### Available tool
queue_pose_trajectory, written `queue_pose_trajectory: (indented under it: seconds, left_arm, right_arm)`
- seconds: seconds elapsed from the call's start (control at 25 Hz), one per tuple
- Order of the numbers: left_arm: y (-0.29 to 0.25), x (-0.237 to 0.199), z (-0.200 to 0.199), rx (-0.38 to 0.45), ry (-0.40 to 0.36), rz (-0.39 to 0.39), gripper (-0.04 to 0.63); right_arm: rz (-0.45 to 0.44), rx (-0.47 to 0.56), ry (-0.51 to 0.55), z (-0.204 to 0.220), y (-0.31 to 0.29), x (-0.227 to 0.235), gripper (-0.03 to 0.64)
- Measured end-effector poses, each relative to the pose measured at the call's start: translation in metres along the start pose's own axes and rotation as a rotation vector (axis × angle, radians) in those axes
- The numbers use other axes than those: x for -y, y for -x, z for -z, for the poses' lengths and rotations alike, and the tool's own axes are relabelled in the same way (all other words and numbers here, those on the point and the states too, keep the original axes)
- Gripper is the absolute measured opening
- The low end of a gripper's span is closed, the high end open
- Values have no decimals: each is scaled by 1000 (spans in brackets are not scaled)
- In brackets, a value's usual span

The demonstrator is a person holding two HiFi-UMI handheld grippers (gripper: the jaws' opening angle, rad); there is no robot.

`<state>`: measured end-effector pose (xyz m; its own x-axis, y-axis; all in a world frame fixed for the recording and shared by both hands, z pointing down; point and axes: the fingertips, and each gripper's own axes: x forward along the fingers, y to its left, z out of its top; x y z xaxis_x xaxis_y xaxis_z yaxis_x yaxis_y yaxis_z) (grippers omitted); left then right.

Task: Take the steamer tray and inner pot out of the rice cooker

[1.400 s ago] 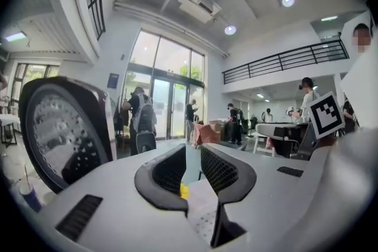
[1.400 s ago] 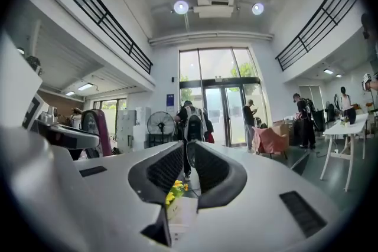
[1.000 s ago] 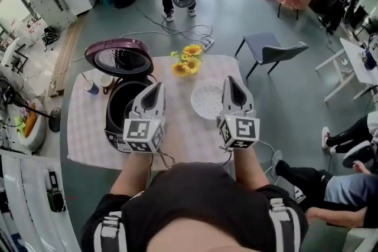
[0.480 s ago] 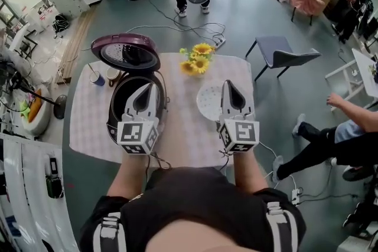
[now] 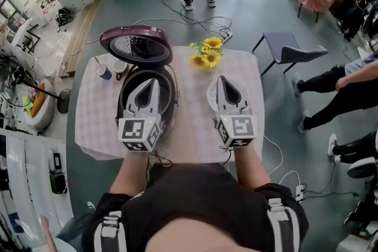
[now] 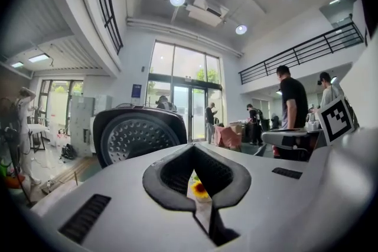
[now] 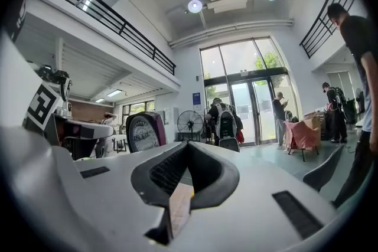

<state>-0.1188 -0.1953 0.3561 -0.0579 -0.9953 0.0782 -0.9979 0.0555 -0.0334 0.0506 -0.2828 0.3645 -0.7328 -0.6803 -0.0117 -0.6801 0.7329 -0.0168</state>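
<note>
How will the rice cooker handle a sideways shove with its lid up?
The rice cooker looks bulky, so probably heavy and slow to slide. It sits on a tablecloth, which may bunch or drag. The raised lid likely shifts weight rearward.

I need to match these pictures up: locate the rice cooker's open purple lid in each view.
Head view: rice cooker lid at upper left, raised open.
Left gripper view: left of centre.
Right gripper view: left of centre.
Shared landmark: sunflowers, in the head and left gripper views.
</note>
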Motion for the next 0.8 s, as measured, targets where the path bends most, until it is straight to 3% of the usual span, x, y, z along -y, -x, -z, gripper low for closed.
queue_pose_trajectory:
  seconds: [0.28, 0.52, 0.8]
  left_arm:
    - [40, -80, 11, 10, -51, 53, 2]
    - [75, -164, 26, -26, -54, 120, 3]
    - [88, -207, 50, -98, -62, 159, 3]
  right_arm:
    - [5, -23, -31, 12, -29, -102, -2]
    - [83, -46, 2, 20, -45, -187, -2]
    - [160, -83, 18, 18, -49, -211, -3]
